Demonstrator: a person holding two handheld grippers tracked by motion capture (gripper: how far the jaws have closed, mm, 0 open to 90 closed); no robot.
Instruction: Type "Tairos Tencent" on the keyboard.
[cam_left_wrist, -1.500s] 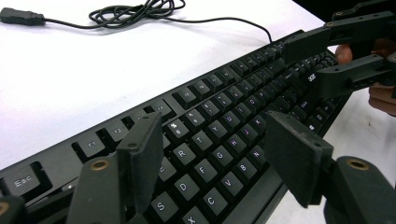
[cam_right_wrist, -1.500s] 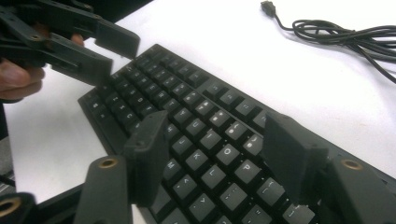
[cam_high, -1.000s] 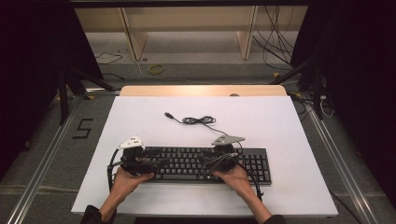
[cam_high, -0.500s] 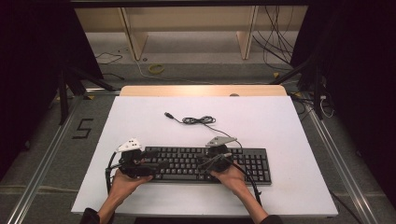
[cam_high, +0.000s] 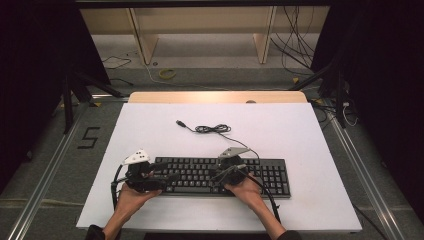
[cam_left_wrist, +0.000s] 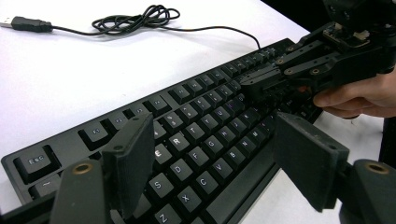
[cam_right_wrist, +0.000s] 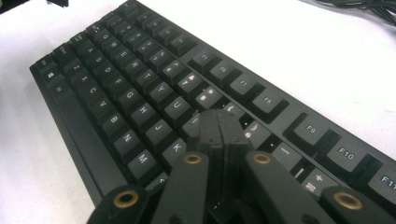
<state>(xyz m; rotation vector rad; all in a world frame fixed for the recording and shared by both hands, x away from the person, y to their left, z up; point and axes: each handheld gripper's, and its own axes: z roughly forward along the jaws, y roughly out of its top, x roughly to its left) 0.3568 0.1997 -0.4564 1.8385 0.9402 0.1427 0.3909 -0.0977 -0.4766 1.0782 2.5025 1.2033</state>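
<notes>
Fingers first: the right gripper (cam_right_wrist: 219, 126) has its two black jaws squeezed flat together with nothing between them, like one blunt poking stick. The left gripper (cam_left_wrist: 219, 158) has its jaws spread wide, with nothing in them.

From the high view, the black keyboard (cam_high: 260, 172) lies flat on the white table (cam_high: 300, 130), near the front edge. A hand is at each end of the letter keys – the left gripper (cam_high: 150, 176) at the left end, the right gripper (cam_high: 231, 172) near the middle. The keyboard's thin cable (cam_high: 212, 129) curls on the table behind it, with its plug lying loose.

The left gripper view shows the wide jaws hanging over the letter keys (cam_left_wrist: 182, 140) on the left side. It also shows the right gripper (cam_left_wrist: 261, 84) farther off, its shut tip down at the keys.

The right gripper view shows that tip up close, among the keys (cam_right_wrist: 177, 105) by J and K. I cannot tell if it is pushing one down.

I think the keyboard is hard, stiff and not heavy, so it may slide on the smooth table if pushed from the side. Its keys are small and springy, so a soft, straight push is best. To lift it, take it by the long edges – not the cable.
</notes>
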